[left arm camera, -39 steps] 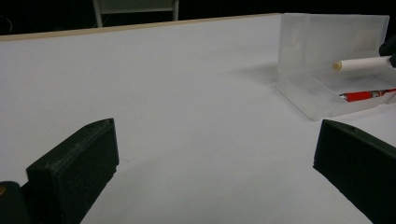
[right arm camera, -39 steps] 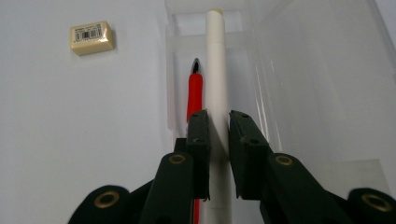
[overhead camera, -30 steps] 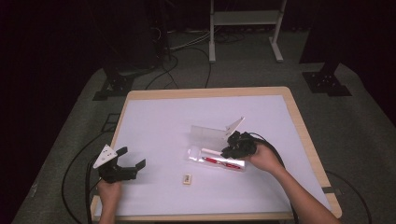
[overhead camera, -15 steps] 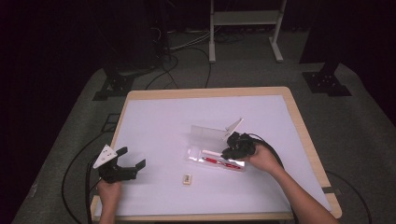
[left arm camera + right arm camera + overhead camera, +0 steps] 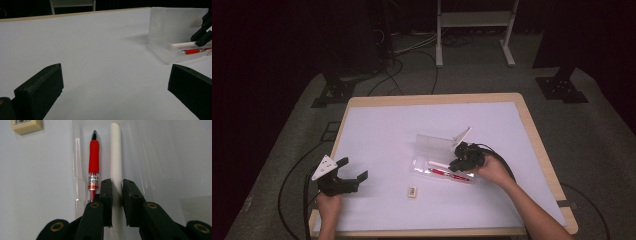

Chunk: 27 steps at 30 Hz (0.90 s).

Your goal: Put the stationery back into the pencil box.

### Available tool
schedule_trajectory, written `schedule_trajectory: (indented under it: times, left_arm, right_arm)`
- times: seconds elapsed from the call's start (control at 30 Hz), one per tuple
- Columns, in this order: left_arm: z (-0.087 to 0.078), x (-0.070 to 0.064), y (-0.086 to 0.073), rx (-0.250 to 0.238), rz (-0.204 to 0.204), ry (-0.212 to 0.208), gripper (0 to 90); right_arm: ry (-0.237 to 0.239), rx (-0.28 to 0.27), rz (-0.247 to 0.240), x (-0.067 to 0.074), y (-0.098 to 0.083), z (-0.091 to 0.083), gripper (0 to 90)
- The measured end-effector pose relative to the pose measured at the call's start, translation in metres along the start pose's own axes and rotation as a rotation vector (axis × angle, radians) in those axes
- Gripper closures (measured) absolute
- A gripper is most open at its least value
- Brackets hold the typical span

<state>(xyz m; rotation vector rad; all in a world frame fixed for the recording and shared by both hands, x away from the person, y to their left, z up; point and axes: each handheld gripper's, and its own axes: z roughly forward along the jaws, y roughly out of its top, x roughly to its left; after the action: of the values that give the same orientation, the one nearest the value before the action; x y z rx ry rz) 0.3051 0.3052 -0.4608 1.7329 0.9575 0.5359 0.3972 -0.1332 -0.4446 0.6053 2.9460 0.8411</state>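
My right gripper [image 5: 117, 202] is clamped around the slim white plastic pen [image 5: 116, 157], which lies inside the clear plastic pencil case [image 5: 443, 170] just beside a red pen [image 5: 93, 165], its long axis running straight ahead of my jaws. My right hand [image 5: 492, 170] reaches low over the case, far nearer than my left gripper [image 5: 343, 181], which hovers released, well apart.

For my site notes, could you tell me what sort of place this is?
Probably a lab or studio set up for recording: one white-topped table on grey carpet, dark surroundings, cables trailing across the floor, and equipment stand bases nearby.
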Motion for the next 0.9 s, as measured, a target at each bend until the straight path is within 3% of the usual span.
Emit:
schedule_trajectory:
  times: [0.7,0.9]
  left_arm:
    - [0.0,0.0,0.0,0.002,0.002,0.0,0.0]
    - [0.0,0.0,0.0,0.004,0.002,0.001,0.0]
  right_arm:
    - [0.006,-0.006,0.02,-0.001,-0.006,-0.003,73.8]
    - [-0.007,-0.054,0.016,0.001,-0.006,-0.016,70.6]
